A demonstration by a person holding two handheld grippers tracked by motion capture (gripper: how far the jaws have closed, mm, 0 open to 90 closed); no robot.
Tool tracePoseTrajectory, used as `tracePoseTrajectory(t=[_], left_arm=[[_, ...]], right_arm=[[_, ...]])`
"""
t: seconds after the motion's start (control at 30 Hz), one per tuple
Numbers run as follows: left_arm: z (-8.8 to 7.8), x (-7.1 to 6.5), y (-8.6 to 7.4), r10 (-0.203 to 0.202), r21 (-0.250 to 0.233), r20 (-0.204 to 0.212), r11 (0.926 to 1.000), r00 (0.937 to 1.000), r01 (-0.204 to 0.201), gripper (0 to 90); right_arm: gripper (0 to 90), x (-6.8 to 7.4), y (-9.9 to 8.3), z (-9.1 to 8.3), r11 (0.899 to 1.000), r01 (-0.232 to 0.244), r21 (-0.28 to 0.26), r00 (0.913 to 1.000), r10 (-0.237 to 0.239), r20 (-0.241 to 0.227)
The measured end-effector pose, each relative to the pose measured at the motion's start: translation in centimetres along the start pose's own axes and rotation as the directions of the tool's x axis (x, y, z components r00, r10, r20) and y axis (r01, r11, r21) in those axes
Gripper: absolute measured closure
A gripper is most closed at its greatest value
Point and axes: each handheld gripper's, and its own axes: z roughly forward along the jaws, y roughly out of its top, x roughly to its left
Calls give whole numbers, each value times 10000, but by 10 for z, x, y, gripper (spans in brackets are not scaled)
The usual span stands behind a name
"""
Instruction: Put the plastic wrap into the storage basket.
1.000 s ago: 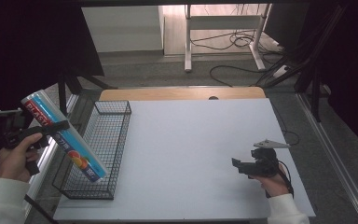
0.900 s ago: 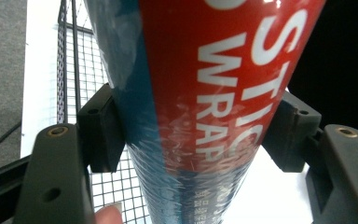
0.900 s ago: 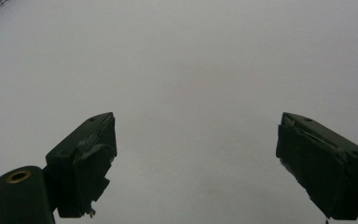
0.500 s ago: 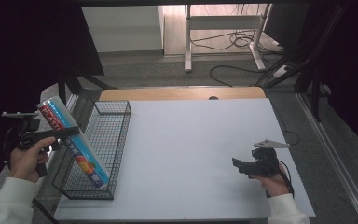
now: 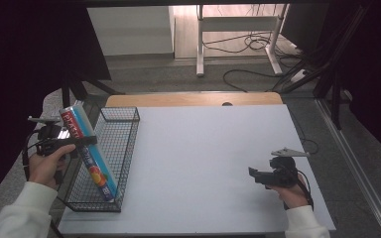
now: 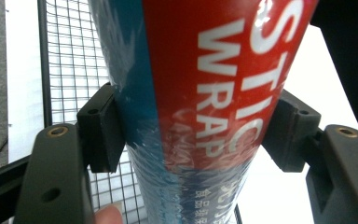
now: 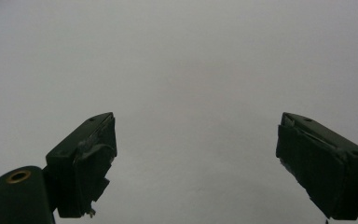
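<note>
White tabletop carries a wire basket at its left edge. Left gripper pinches a plastic-wrap box tilted into it; right gripper rests with jaws spread.

White table with a strip of bare wood along the far edge, plus a small dark spot on that strip around the middle. A black wire basket sits right on it, running along the left edge from near the far corner down almost to the near one. The right gripper sits low near the near right corner; can't tell if it's touching.
</note>
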Motion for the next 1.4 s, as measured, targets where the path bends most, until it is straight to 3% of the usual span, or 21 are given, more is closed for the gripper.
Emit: tracePoseTrajectory(t=[0.17,0.43,0.67,0.87,0.93,1.07,1.13,1.27,1.4], left_arm=[[29,-3,13,-249,131,-557,9996,9981,257,318],[82,-9,24,-259,588,-1262,9977,9917,335,318],[106,2,27,-867,814,-1771,9914,9804,1024,317],[125,9,26,-1215,937,-2220,9850,9674,1452,312],[126,12,26,-1394,801,-2101,9840,9677,1592,270],[115,-3,28,-853,525,-1469,9942,9855,938,217],[108,-12,27,-370,486,-1535,9978,9875,449,204],[92,-27,18,787,486,-1854,9963,9795,-709,189],[71,-45,0,2078,482,-1996,9782,9576,-2022,184]], right_arm=[[128,-1,0,1,10000,-56,28,9999,56,134],[128,-6,0,1,9999,-126,13,9997,125,209],[132,-7,1,-1,9993,-177,-323,9990,190,412],[132,-7,0,1,9996,-164,-238,9989,174,441],[131,-8,-1,1,9996,-157,-230,9989,167,443],[131,-7,-1,1,9997,-113,-207,9991,121,416],[131,-6,-1,1,9997,-101,-201,9991,109,403],[131,-5,-2,-1,9998,9,-221,9996,-2,287],[132,-4,-3,-4,9995,228,-239,9997,-230,-81]])
